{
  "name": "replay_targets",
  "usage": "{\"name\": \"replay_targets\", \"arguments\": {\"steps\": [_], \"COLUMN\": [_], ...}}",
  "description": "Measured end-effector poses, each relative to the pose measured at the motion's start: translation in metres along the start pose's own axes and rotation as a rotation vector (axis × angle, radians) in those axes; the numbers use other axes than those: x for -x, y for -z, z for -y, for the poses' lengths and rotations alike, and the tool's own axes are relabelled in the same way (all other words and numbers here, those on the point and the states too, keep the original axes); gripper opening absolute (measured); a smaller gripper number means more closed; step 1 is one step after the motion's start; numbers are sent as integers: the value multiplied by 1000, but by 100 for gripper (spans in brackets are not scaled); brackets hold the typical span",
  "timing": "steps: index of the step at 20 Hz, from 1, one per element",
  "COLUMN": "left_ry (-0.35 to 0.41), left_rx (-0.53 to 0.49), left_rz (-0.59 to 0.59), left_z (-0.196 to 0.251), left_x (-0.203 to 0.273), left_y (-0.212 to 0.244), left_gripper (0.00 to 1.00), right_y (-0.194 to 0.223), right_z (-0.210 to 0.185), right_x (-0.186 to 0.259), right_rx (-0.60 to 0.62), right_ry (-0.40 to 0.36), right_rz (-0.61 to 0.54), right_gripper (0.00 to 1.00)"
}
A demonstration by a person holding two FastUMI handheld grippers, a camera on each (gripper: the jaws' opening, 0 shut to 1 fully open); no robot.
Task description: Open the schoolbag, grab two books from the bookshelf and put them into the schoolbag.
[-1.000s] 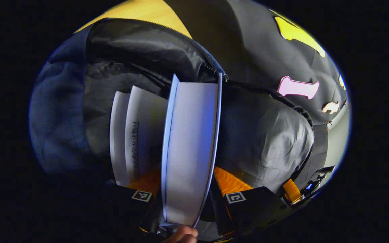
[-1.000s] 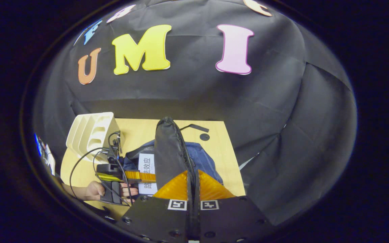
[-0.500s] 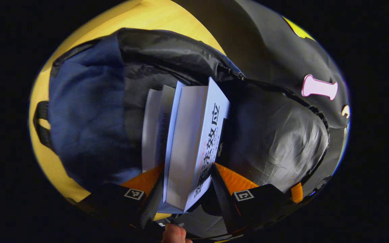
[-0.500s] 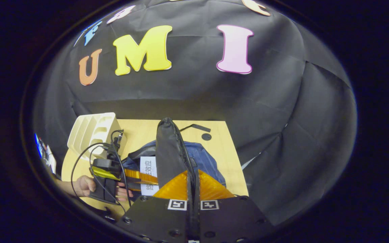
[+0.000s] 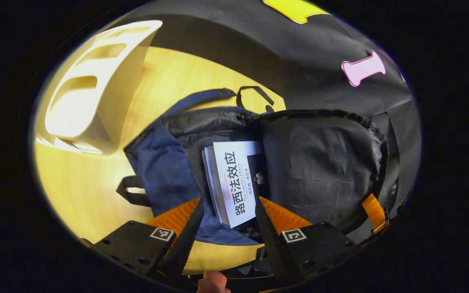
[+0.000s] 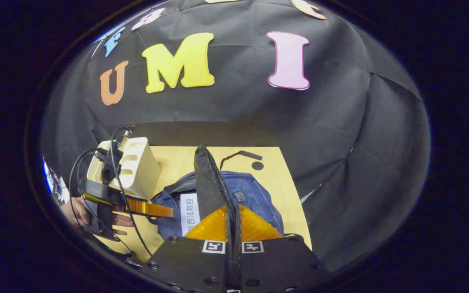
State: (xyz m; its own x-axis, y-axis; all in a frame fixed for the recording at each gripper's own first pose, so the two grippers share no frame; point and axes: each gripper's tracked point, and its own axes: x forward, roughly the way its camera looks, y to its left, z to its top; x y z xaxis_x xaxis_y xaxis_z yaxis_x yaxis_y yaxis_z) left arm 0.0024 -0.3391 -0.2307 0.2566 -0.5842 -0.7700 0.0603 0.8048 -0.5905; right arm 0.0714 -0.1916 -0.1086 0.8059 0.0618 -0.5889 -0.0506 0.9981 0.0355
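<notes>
I'm holding the schoolbag [image 5: 157,171] flap [image 6: 208,183] up on the table [image 5: 84,191] with the right hand-held gripper [image 6: 232,228] clenched on it, while the left hand-held gripper [image 5: 226,215] hangs released above the books [image 5: 234,179] lying inside. Both books look stowed, so I judge the next move is letting the flap down. The lower book is mostly hidden under the top one.

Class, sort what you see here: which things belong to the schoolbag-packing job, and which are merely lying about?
Part of the job:
- schoolbag, its flap pinched up by the right hand-held gripper
- books inside it
- bookshelf
- left hand-held gripper, open

Lying about:
- table
- round dark spot on the table
</notes>
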Motion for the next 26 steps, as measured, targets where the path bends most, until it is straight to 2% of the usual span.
{"name": "replay_targets", "arguments": {"steps": [4, 9, 15, 17, 21, 23, 24, 26], "left_ry": [-99, -227, -314, -327, -408, -416, -413, -430], "left_rx": [-115, -234, -256, -276, -358, -370, -367, -363], "left_rz": [56, 329, 595, 664, 804, 860, 890, 928], "left_z": [-16, -39, -61, -64, -70, -70, -70, -75], "left_x": [42, 123, 222, 249, 300, 319, 329, 339], "left_y": [-14, -66, -103, -111, -127, -128, -127, -127], "left_gripper": [81, 81, 81, 86, 98, 99, 98, 98], "right_y": [4, 13, 22, 24, 30, 33, 31, 28], "right_z": [-16, -48, -89, -101, -131, -144, -151, -161], "right_x": [3, 9, 14, 13, 13, 13, 15, 16], "right_rx": [15, 25, 13, 9, -17, -12, -8, -13], "right_ry": [-17, -58, -114, -127, -179, -205, -214, -222], "right_rz": [11, 9, -2, -5, -16, -18, -9, 7], "right_gripper": [0, 0, 0, 0, 4, 11, 22, 51]}}
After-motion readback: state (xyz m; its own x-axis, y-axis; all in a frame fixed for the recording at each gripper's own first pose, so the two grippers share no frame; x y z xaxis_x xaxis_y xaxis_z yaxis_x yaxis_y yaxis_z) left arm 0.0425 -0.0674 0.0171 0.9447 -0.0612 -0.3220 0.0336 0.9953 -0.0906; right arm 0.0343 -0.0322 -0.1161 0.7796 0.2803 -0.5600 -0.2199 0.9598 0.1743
